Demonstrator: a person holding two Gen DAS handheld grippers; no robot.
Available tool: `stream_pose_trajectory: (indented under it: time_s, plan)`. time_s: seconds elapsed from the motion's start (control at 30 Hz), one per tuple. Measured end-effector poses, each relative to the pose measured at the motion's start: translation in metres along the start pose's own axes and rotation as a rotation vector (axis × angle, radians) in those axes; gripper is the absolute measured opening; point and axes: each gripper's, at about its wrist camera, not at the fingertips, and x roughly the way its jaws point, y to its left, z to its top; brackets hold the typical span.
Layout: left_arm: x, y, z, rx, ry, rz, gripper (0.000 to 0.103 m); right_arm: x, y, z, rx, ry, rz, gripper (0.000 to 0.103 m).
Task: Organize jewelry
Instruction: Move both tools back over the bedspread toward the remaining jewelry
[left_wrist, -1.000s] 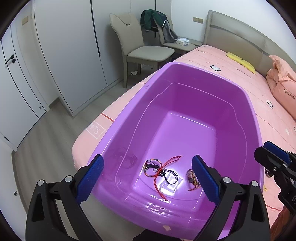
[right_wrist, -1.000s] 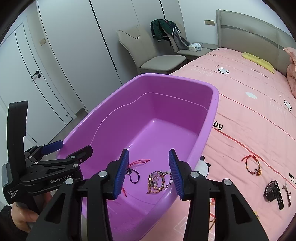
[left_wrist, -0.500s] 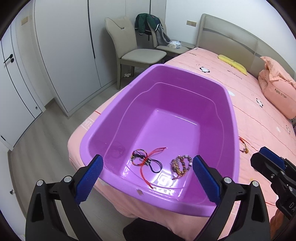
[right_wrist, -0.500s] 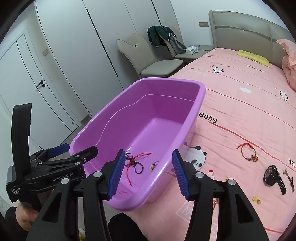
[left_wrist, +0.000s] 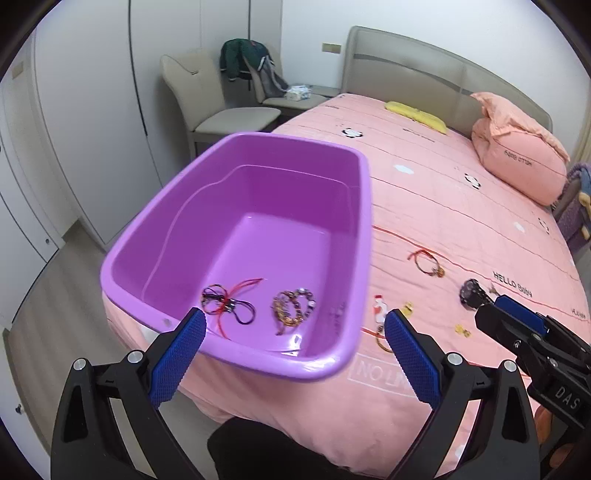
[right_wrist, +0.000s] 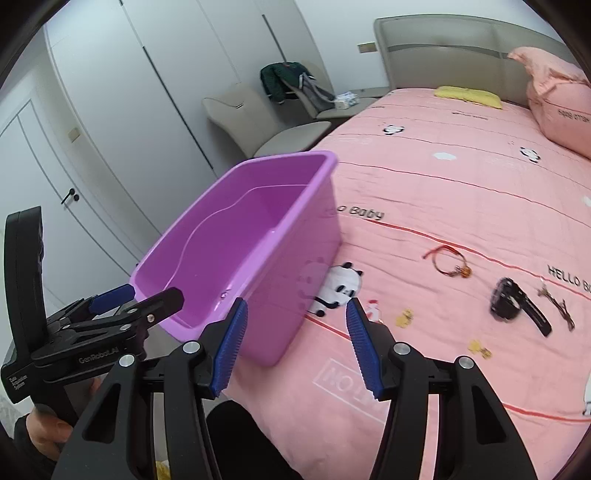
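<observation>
Through the left wrist camera I see my left gripper (left_wrist: 293, 334) spread wide and holding nothing. Just beyond its jaws sits the purple tub (left_wrist: 364, 236) on the pink bed (left_wrist: 461, 206). On the tub floor, ahead of the left finger, lies a dark cord bracelet with red string (left_wrist: 229, 304); a beaded bracelet (left_wrist: 293, 312) lies beside it, nearer the middle of the gap. Past the right finger, on the bedspread, are a red string bracelet (left_wrist: 426, 262) and a black watch (left_wrist: 471, 293).

Through the right wrist camera my right gripper (right_wrist: 295, 338) is also released and empty. The tub's wall (right_wrist: 295, 251) stands just ahead of its left finger. Beyond the right finger lie the red bracelet (right_wrist: 448, 260), the watch (right_wrist: 517, 304) and some small gold pieces (right_wrist: 404, 317), possibly earrings.
</observation>
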Motion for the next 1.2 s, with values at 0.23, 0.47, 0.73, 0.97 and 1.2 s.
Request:
stream_pose_trajectory:
  time_s: [0.23,0.47,0.73,0.97,1.2]
  plan:
    - [-0.008,-0.038,-0.015,0.064,0.01,-0.06,0.095,-0.032,-0.037,-0.021,0.047,-0.028,-0.062,0.056]
    - [-0.008,-0.073,-0.029,0.115,0.022,-0.135,0.095,-0.053,-0.075,-0.042,0.094,-0.042,-0.139,0.056]
    - [0.017,-0.111,-0.048,0.132,0.08,-0.178,0.095,-0.056,-0.11,-0.063,0.132,-0.032,-0.193,0.056]
    - [0.049,-0.128,-0.061,0.109,0.128,-0.179,0.095,-0.038,-0.135,-0.076,0.141,0.004,-0.237,0.056]
    - [0.095,-0.125,-0.068,0.093,0.179,-0.138,0.095,-0.005,-0.155,-0.082,0.15,0.052,-0.254,0.056]
